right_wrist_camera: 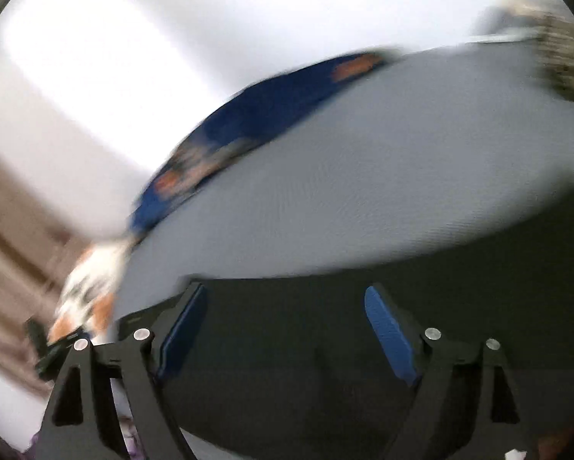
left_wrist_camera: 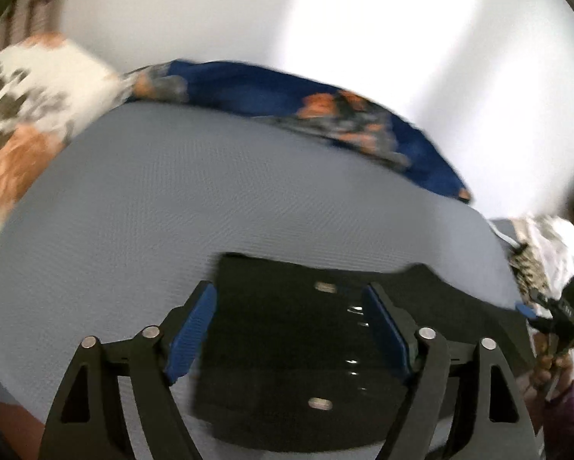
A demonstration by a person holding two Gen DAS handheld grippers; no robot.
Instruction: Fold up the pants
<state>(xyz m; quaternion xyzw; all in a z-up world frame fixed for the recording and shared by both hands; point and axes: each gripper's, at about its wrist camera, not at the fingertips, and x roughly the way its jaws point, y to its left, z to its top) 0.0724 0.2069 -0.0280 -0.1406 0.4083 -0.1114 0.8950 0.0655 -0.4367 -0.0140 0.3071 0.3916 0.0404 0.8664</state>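
Two grippers, left gripper (left_wrist_camera: 289,329) and right gripper (right_wrist_camera: 283,329), hang wide open, holding nothing. The folded black cloth pants (left_wrist_camera: 306,345) lie right under them on the grey bed sheet (left_wrist_camera: 172,211). Best to pinch one edge in each gripper evenly, then lift slowly.

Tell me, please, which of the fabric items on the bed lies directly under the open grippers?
The black pants, plain and dark with metal buttons. The blue patterned cloth lies along the bed's far edge, and the white spotted fabric is off to the side.

Matt black pants (left_wrist_camera: 294,349) (woven cloth)
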